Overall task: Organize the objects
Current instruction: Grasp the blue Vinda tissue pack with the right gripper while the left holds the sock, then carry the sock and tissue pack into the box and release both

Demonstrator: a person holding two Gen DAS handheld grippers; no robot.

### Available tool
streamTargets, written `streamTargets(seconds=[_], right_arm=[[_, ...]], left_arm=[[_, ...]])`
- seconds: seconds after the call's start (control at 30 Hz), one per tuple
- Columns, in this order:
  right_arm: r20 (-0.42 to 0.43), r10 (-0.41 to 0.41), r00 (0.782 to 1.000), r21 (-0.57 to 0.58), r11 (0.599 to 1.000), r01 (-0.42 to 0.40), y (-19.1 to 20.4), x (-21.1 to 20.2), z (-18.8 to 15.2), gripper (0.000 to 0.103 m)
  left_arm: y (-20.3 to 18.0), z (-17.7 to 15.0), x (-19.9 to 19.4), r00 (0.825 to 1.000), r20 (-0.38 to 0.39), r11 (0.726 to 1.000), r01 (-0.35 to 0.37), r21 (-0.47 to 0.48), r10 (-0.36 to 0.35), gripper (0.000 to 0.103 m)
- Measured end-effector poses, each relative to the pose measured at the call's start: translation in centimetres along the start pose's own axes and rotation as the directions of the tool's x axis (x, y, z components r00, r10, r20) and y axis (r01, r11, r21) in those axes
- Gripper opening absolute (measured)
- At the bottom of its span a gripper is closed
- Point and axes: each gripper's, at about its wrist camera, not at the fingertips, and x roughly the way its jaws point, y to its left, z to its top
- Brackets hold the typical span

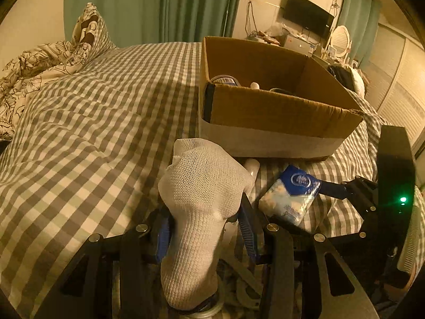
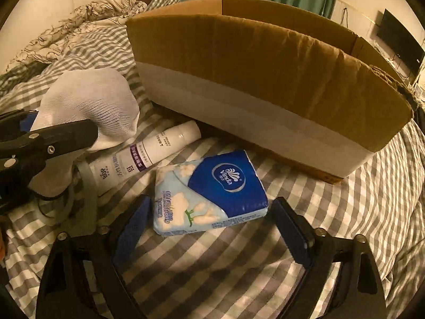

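Observation:
My left gripper point(image 1: 204, 222) is shut on a white mesh sock point(image 1: 202, 202) and holds it above the bed; the sock also shows in the right wrist view point(image 2: 93, 103). My right gripper point(image 2: 212, 207) is open, its fingers on either side of a blue Vinda tissue pack point(image 2: 209, 191) that lies on the bed; the pack also shows in the left wrist view point(image 1: 289, 194). A white spray bottle point(image 2: 148, 150) lies left of the pack, partly under the sock. An open cardboard box point(image 1: 265, 106) stands just behind, with a few items inside.
The bed has a grey checked cover point(image 1: 93, 122). A crumpled floral duvet and pillow point(image 1: 47, 55) lie at the far left. A flat strap or cable point(image 2: 87, 186) lies under the bottle. Green curtains, a wall TV point(image 1: 308, 16) and a cluttered desk are beyond the bed.

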Motion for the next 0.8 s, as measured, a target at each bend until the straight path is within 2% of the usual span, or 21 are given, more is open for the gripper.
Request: streamTargets(seconds=[0.03,0.17,0.33,0.53,0.67,0.8], right_arm=[[0.003,0.002,1.000,0.001,1.000,-0.002,0.0,-0.2,0.0,0.075],[0.018,-0.006,1.000,0.012,1.000,0.006,-0.2,-1.2,-0.7,0.074],[0.035,-0.010,0.999,0.035,0.999,0.009,-0.5,-3.5,-1.6,0.074],[0.109,-0.054,0.993,0.077,0.996,0.046,-2.6,-8.4,-1.8,0.074],[0.174,-0.089,0.981,0.107,0.992,0.071,-4.3,-12.8,-1.9,0.074],[0.222,-0.121,0.967,0.096,0.990,0.102,-4.2,-16.3,-1.2,0.074]], left_arm=[[-0.1,-0.1,0.0,1.000,0.000,1.000,-0.002,0.007,0.002,0.046],[-0.5,-0.1,-0.2,1.000,0.001,1.000,0.018,0.016,-0.018,0.046],[-1.3,0.0,-1.4,1.000,0.029,1.000,-0.004,0.021,0.003,0.046],[-2.9,0.5,-3.9,0.998,0.055,0.999,0.017,0.033,-0.019,0.046],[-4.1,2.0,-6.6,0.994,0.097,0.998,0.038,0.052,-0.043,0.046],[-5.0,3.5,-8.8,0.989,0.134,0.996,0.061,0.069,-0.070,0.046]])
